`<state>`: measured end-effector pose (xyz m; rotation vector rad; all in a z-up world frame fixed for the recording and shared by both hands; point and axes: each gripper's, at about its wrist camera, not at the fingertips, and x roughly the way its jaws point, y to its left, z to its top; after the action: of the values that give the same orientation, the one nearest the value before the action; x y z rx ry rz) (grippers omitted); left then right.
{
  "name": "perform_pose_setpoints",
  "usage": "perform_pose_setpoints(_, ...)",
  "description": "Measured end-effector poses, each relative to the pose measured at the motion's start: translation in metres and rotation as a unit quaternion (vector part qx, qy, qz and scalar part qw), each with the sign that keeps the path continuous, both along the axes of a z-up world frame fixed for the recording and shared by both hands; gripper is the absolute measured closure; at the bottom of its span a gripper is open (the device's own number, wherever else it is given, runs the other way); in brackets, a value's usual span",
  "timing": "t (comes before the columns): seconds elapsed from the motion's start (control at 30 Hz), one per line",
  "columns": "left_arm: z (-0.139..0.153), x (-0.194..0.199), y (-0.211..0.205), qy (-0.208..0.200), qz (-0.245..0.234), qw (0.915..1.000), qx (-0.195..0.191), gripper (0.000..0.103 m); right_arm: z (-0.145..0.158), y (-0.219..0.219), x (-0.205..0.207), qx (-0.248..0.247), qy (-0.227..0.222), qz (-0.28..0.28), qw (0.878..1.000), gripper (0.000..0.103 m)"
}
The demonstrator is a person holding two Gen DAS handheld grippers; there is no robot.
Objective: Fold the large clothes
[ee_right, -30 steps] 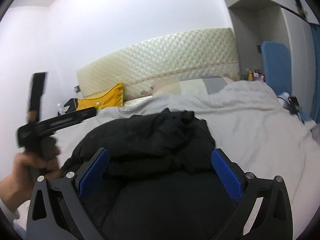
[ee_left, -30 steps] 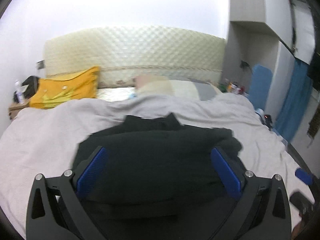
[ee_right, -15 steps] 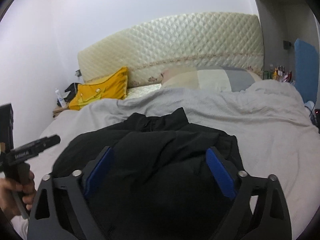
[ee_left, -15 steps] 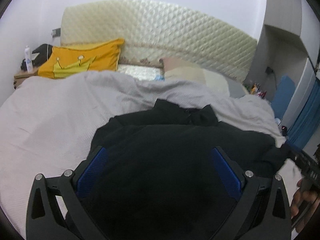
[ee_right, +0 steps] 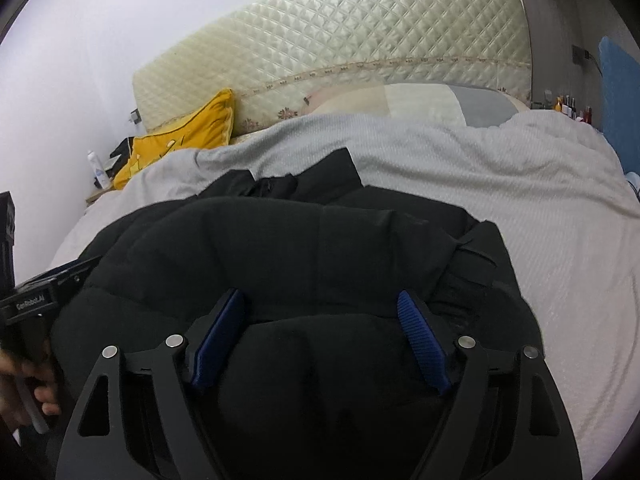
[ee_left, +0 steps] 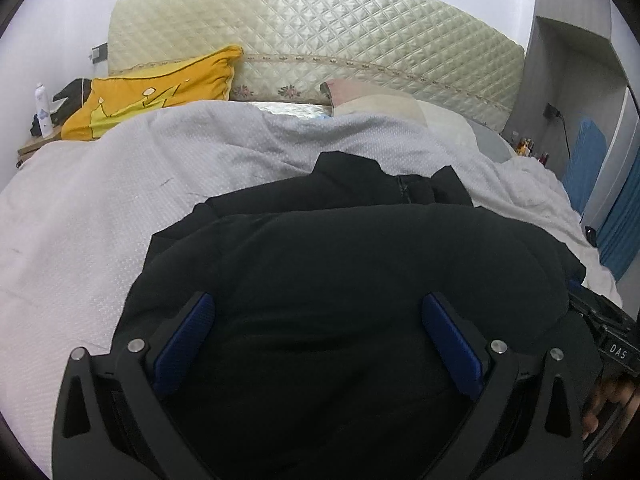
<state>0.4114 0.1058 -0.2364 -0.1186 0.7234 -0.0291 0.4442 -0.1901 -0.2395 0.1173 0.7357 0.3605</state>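
A black padded jacket lies bunched on the light grey bedcover, collar toward the headboard. My left gripper hovers low over its near left part, blue pads wide apart, open, with fabric below and between them. In the right wrist view the jacket fills the middle. My right gripper is over its near right part and its jaws are closing. A bulge of black fabric sits between the pads, which I cannot see pressing on it.
A quilted cream headboard stands at the far end, with a yellow cushion and pillows before it. A small bedside table with a bottle is far left. A person's hand holds the left tool's handle.
Both grippers have come down and forward onto the jacket, which now fills more of each view. The right gripper's pads stand closer together than before. The left gripper's pads stay wide.
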Motion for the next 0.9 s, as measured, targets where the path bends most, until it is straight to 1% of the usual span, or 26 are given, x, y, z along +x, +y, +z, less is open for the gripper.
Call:
perform_pose_setpoints(0.07,-0.004,0.002,-0.002,0.002,-0.003,1.0,0.006,0.0,-0.008,0.002,0.0,-0.002,-0.002,-0.003,1.0,0.024)
perform_pose_setpoints(0.17,-0.011,0.009,-0.004,0.016,-0.01,0.9998,0.008,0.0,-0.017,0.006,0.0,-0.012,-0.011,-0.014,1.0,0.024)
perform_pose_setpoints(0.23,-0.015,0.011,-0.008,0.022,-0.012,0.9995,0.022,0.0,-0.022,0.009,0.002,-0.019,-0.011,-0.02,1.0,0.024)
perform_pose_setpoints(0.3,-0.011,0.012,-0.009,0.03,-0.009,0.9993,0.022,0.0,-0.023,0.013,0.006,-0.034,0.005,-0.023,0.999,0.024)
perform_pose_setpoints(0.37,-0.005,0.007,-0.007,0.035,-0.011,0.9992,0.018,0.0,-0.017,0.016,0.008,-0.049,0.023,-0.02,0.998,0.024)
perform_pose_setpoints(0.43,0.007,-0.007,-0.003,0.031,-0.014,0.9991,0.025,0.0,-0.005,0.012,0.002,-0.049,0.031,-0.015,0.998,0.023)
perform_pose_setpoints(0.57,0.029,-0.044,0.012,0.01,-0.017,0.9986,0.05,0.0,0.03,-0.013,-0.03,-0.003,0.006,0.001,1.0,0.023)
perform_pose_setpoints(0.63,0.038,-0.064,0.021,0.006,-0.01,0.9977,0.067,0.0,0.042,-0.025,-0.045,0.002,0.0,-0.002,1.0,0.023)
perform_pose_setpoints(0.67,0.041,-0.076,0.028,0.006,-0.009,0.9977,0.068,0.0,0.046,-0.032,-0.054,-0.001,0.0,-0.004,1.0,0.023)
perform_pose_setpoints(0.77,0.039,-0.099,0.05,0.016,0.001,0.9988,0.046,0.0,0.046,-0.051,-0.077,-0.025,0.001,-0.017,1.0,0.022)
perform_pose_setpoints(0.83,0.029,-0.107,0.064,0.023,0.016,0.9991,0.031,0.0,0.037,-0.066,-0.088,-0.025,0.009,-0.029,0.999,0.022)
perform_pose_setpoints(0.9,0.014,-0.105,0.074,0.043,0.031,0.9979,0.039,0.0,0.023,-0.078,-0.094,-0.031,0.031,-0.036,0.998,0.022)
